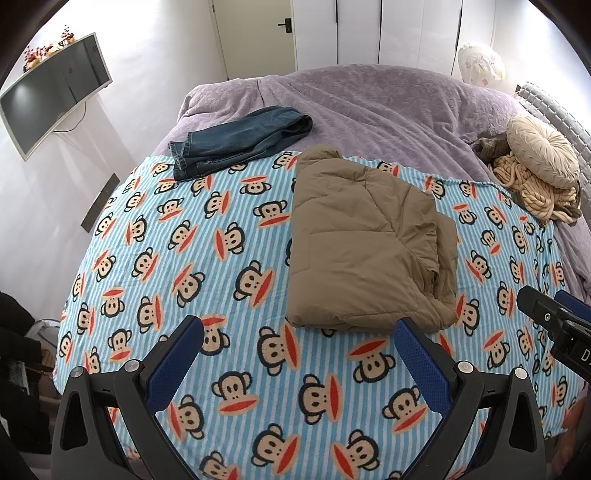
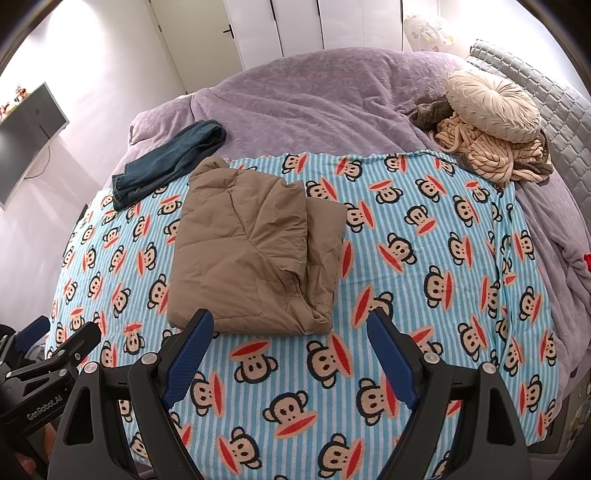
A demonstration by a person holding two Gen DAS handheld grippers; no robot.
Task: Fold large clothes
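A tan puffer jacket (image 1: 365,240) lies folded into a compact block on the blue striped monkey-print blanket (image 1: 207,236); it also shows in the right wrist view (image 2: 255,247). My left gripper (image 1: 299,332) is open and empty, held just short of the jacket's near edge. My right gripper (image 2: 290,326) is open and empty, also just short of that edge. Folded blue jeans (image 1: 240,142) lie behind the jacket to the left, and show in the right wrist view (image 2: 170,162) too. The right gripper shows at the right edge of the left view (image 1: 554,321).
The blanket (image 2: 424,240) covers a bed with a purple cover (image 1: 369,103). A round cream cushion (image 1: 541,149) and a knitted throw (image 2: 491,155) sit at the far right. A monitor (image 1: 55,88) hangs on the left wall. A door (image 1: 255,33) and wardrobes stand behind.
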